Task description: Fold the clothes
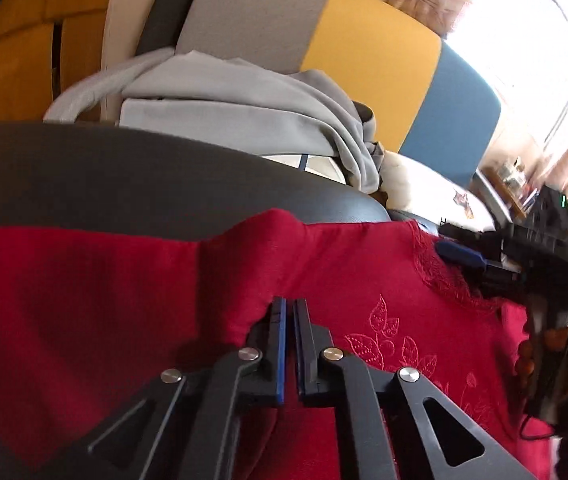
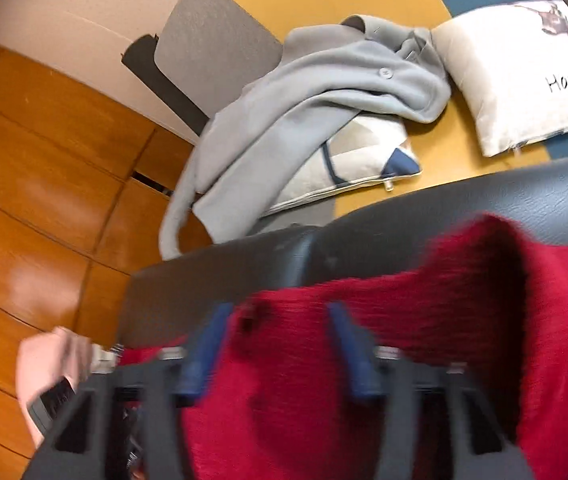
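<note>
A red knit garment (image 1: pixel 84 300) with embroidered leaves (image 1: pixel 384 344) lies over a dark padded surface (image 1: pixel 124 168). My left gripper (image 1: pixel 289 302) is shut on a puckered fold of this garment near its upper edge. To its right, my right gripper (image 1: pixel 450 242) rests at the lacy neckline. In the right wrist view the right gripper (image 2: pixel 280 312) is blurred. Its blue pads (image 2: pixel 204 344) stand apart, and a thick fold of the red garment (image 2: pixel 404 300) lies between them.
A grey coat (image 2: pixel 304 112) is draped over a patterned cushion (image 2: pixel 364 156) on a yellow, grey and blue sofa. A white printed pillow (image 2: pixel 524 72) sits right. Wooden cabinets (image 2: pixel 44 160) stand at left. A hand (image 2: pixel 44 368) shows at lower left.
</note>
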`<state>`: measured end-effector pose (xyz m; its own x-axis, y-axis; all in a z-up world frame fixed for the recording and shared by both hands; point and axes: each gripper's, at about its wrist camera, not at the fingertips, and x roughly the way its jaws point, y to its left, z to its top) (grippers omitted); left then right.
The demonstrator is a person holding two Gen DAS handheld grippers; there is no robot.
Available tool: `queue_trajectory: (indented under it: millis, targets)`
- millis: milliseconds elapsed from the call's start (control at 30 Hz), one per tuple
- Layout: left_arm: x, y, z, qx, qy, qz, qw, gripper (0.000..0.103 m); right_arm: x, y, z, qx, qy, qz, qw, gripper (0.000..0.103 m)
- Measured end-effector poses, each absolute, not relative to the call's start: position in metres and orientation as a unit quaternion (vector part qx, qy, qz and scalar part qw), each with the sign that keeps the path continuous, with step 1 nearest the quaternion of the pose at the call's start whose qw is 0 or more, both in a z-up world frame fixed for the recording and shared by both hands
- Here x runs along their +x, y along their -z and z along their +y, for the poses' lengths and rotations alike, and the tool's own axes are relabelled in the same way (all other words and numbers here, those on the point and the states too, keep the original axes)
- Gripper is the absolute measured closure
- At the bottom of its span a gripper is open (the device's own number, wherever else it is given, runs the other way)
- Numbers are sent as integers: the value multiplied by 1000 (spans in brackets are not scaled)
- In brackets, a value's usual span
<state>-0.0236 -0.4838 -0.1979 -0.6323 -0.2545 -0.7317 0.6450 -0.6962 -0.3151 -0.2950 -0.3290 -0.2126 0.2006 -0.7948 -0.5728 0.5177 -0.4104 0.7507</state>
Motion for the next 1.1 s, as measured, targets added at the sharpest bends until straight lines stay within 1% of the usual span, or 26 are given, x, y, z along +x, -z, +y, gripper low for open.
queue_trajectory:
  millis: [33, 100, 133, 167, 233, 333, 433, 467, 500, 633, 733, 767, 867, 933, 1000, 1067, 1100]
  targets:
    - [-25, 198, -484, 342, 856, 281, 265, 99, -298, 215, -326, 571, 617, -128, 527, 82]
    - [-28, 197, -481, 352, 858, 259, 271, 99, -302, 214, -319, 577, 615, -130, 521, 77]
    - [-30, 196, -479, 357, 858, 246, 273, 99, -301, 203, -311, 565, 625, -123, 524, 65]
    - [-31, 194, -478, 362, 859, 236, 276, 99, -298, 191, -301, 548, 638, -115, 529, 62]
    - [-32, 192, -478, 367, 856, 229, 282, 99, -297, 173, -275, 529, 655, -110, 528, 62]
    - [-29, 178, -465, 353, 861, 222, 291, 98, -294, 158, -236, 508, 696, -62, 503, 62]
    - [-23, 162, -432, 336, 882, 207, 256, 89, -289, 149, -196, 490, 732, -9, 473, 62]
    - [-22, 159, -421, 334, 888, 202, 244, 83, -284, 151, -183, 488, 742, 10, 460, 62]
    - [-22, 161, -412, 337, 890, 195, 238, 81, -279, 155, -173, 485, 750, 30, 449, 62]
    - [-16, 182, -385, 375, 881, 177, 230, 81, -256, 179, -141, 479, 777, 116, 391, 61]
    - [3, 194, -379, 379, 881, 173, 225, 78, -234, 193, -126, 439, 795, 157, 388, 61]
    - [10, 195, -382, 377, 880, 185, 221, 78, -223, 196, -119, 418, 803, 169, 389, 61]
    - [19, 199, -392, 365, 879, 221, 212, 78, -216, 197, -110, 409, 809, 167, 388, 61]
    - [17, 199, -390, 365, 879, 218, 217, 78, -218, 196, -106, 414, 808, 156, 388, 60]
    - [12, 198, -384, 370, 879, 195, 228, 78, -218, 194, -101, 423, 803, 133, 399, 56]
    - [10, 198, -380, 373, 880, 181, 233, 79, -217, 193, -95, 430, 796, 110, 410, 43]
    - [9, 198, -378, 375, 880, 176, 235, 78, -216, 193, -93, 434, 793, 98, 416, 40]
